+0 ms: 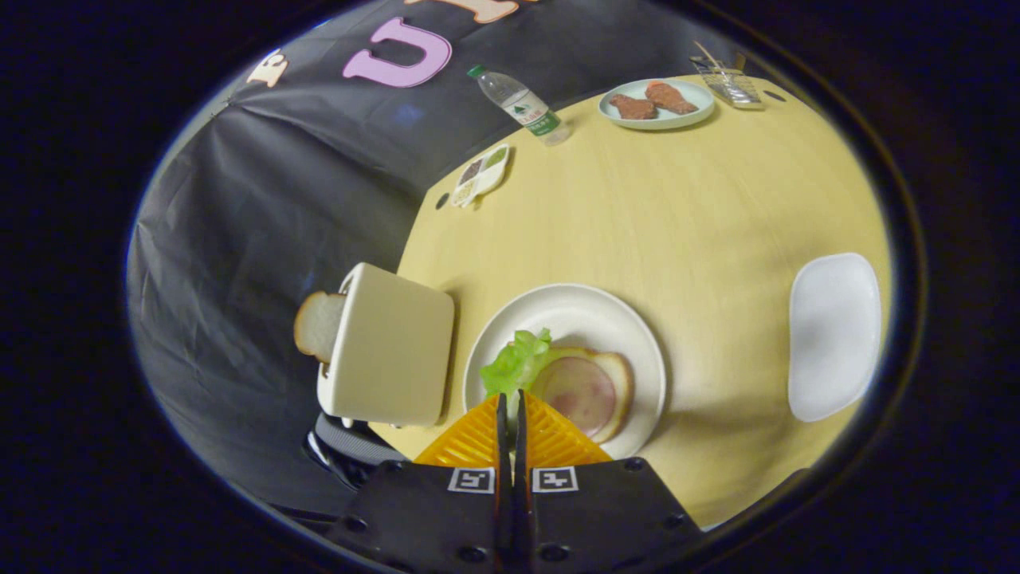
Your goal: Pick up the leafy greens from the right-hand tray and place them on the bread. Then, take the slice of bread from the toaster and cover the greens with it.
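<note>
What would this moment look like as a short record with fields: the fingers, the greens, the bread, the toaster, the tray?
gripper: fingers nearly closed, pinching the edge of the leafy green lettuce
leafy green lettuce: just ahead of the fingertips, over the near edge of the bread
round bread slice with pink ham: lying on the round cream plate
cream toaster: beside the plate, with a white bread slice sticking out
white rounded tray: across the plate from the toaster, on the pale wooden table

The gripper (511, 406) points downward, its fingers (478, 434) pressed nearly together.
</note>
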A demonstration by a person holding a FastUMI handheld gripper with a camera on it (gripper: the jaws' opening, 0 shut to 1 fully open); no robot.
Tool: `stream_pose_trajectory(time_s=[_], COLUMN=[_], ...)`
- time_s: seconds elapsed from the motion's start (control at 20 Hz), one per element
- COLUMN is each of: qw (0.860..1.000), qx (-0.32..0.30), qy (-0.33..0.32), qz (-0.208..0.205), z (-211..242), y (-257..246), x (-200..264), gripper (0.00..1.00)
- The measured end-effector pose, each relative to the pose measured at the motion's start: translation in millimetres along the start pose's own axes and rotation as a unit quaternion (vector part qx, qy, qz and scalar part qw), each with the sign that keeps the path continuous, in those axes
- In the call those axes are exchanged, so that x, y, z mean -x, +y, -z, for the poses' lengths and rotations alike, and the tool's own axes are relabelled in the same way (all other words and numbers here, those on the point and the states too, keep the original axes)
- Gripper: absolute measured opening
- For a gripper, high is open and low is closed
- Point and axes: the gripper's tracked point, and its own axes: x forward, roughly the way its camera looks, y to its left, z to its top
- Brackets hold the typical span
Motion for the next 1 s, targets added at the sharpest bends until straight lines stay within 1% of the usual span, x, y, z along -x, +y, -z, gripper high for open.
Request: stream_pose_trajectory(time_s=[0.15,0.25,0.4,0.5,0.7,0.75,1.0], qw=[0.999,0.997,0.995,0.995,0.994,0.994,0.991], qx=[0.026,0.041,0.048,0.052,0.057,0.059,0.081], qy=[0.009,0.005,0.004,0.003,0.003,0.006,0.013], qz=[0.047,0.07,0.082,0.089,0.094,0.096,0.107], z=[9,9,13,13,13,13,15], y=[-23,-35,-39,-42,-44,-44,-45], x=[-5,-8,-11,-12,-10,-8,5], gripper=[0.03,0.04,0.05,0.08,0.11,0.14,0.62])
